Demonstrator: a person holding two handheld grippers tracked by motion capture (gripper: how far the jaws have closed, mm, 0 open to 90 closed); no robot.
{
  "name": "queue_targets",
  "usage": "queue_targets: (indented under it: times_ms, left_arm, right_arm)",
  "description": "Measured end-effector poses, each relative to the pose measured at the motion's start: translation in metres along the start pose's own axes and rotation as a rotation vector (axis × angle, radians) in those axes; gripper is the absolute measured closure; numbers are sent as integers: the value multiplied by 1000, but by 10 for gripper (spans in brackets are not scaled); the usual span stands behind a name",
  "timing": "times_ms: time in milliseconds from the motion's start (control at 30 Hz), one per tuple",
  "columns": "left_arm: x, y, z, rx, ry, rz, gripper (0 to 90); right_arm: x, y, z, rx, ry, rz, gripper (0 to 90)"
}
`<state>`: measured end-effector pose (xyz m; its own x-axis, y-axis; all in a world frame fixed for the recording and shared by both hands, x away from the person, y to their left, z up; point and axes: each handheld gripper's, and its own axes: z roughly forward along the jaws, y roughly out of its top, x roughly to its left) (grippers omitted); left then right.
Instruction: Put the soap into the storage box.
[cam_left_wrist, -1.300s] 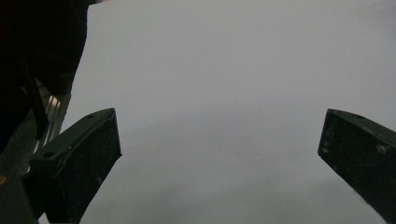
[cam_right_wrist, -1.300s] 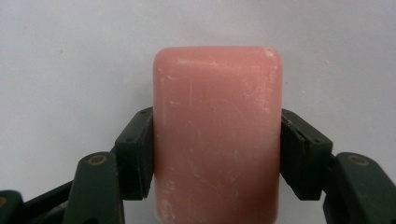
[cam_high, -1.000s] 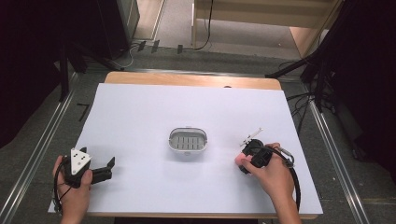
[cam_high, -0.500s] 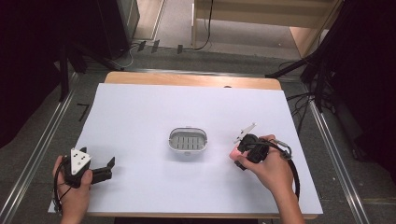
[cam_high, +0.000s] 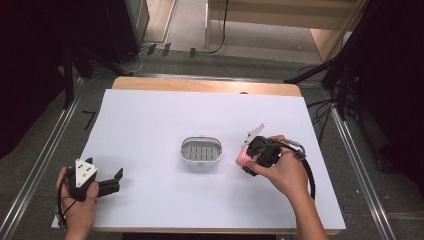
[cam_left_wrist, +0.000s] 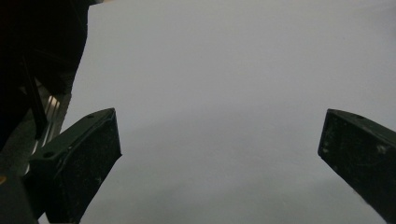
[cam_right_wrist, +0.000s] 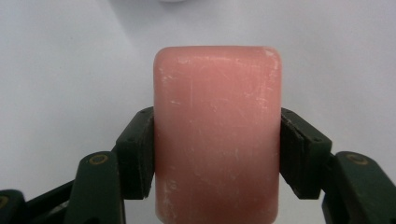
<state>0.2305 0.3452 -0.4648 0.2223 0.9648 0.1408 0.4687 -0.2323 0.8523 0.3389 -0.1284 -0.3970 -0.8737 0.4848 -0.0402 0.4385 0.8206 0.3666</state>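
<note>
A pink bar of soap (cam_right_wrist: 217, 135) is clamped between the two black jaws of my right gripper (cam_right_wrist: 217, 156), which is shut on its sides. In the high view the right gripper (cam_high: 246, 159) holds the pink soap (cam_high: 241, 158) just right of a white oval soap dish (cam_high: 200, 152) with a slotted grey insert at the table's middle. My left gripper (cam_high: 116, 181) rests near the front left corner, held by a hand, its jaws wide apart. Its own view has the two black fingers (cam_left_wrist: 79, 163) spread over bare white sheet.
A white sheet (cam_high: 150, 120) covers the wooden table, whose far edge (cam_high: 205, 85) shows as a tan strip. Metal rails (cam_high: 45, 160) run along both sides of the table. Cables and dark stands lie on the floor beyond.
The right gripper has moved left with the soap, closer to the soap dish. The left gripper has stayed in place.
</note>
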Motion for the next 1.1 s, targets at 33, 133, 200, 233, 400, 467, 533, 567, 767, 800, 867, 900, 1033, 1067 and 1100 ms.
queue_targets:
  times_ms: [33, 133, 200, 233, 400, 467, 533, 567, 767, 800, 867, 900, 1033, 1067, 1100]
  left_arm:
    - [0, 0, 0, 0, 0, -1, 0]
    - [0, 0, 0, 1, 0, -3, 0]
    - [0, 0, 0, -1, -1, -2, 0]
    - [0, 0, 0, -1, -1, -2, 0]
    - [0, 0, 0, -1, 0, -2, 0]
    - [0, 0, 0, 1, -1, 0, 0]
    - [0, 0, 0, 0, 0, 0, 0]
    - [0, 0, 0, 1, -1, 0, 0]
    - [0, 0, 0, 2, 0, 2, 0]
    - [0, 0, 0, 1, 0, 2, 0]
    - [0, 0, 0, 1, -1, 2, 0]
    - [0, 0, 0, 1, -1, 2, 0]
    - [0, 0, 0, 1, -1, 1, 0]
    - [0, 0, 0, 1, -2, 2, 0]
    - [0, 0, 0, 1, -2, 2, 0]
  right_arm:
    - [-1, 1, 0, -5, -2, -11, 388]
    - [-1, 4, 1, -4, 3, -25, 388]
    - [-1, 8, 0, -4, 14, -49, 388]
    - [-1, 8, 0, -4, 14, -49, 388]
    - [-2, 16, -3, -21, 14, -91, 388]
    - [-2, 21, -4, -25, 19, -119, 388]
    - [-2, 23, -3, -27, 19, -125, 388]
    - [-1, 25, -3, -27, 27, -129, 388]
    - [1, 36, -2, -39, 42, -161, 388]
    - [1, 41, -2, -52, 54, -177, 389]
    - [1, 44, -2, -55, 62, -185, 388]
    - [1, 44, -2, -55, 62, -185, 388]
    - [4, 53, -3, -56, 62, -212, 388]
    - [4, 58, -2, -56, 67, -234, 388]
    - [4, 58, -2, -56, 67, -234, 388]
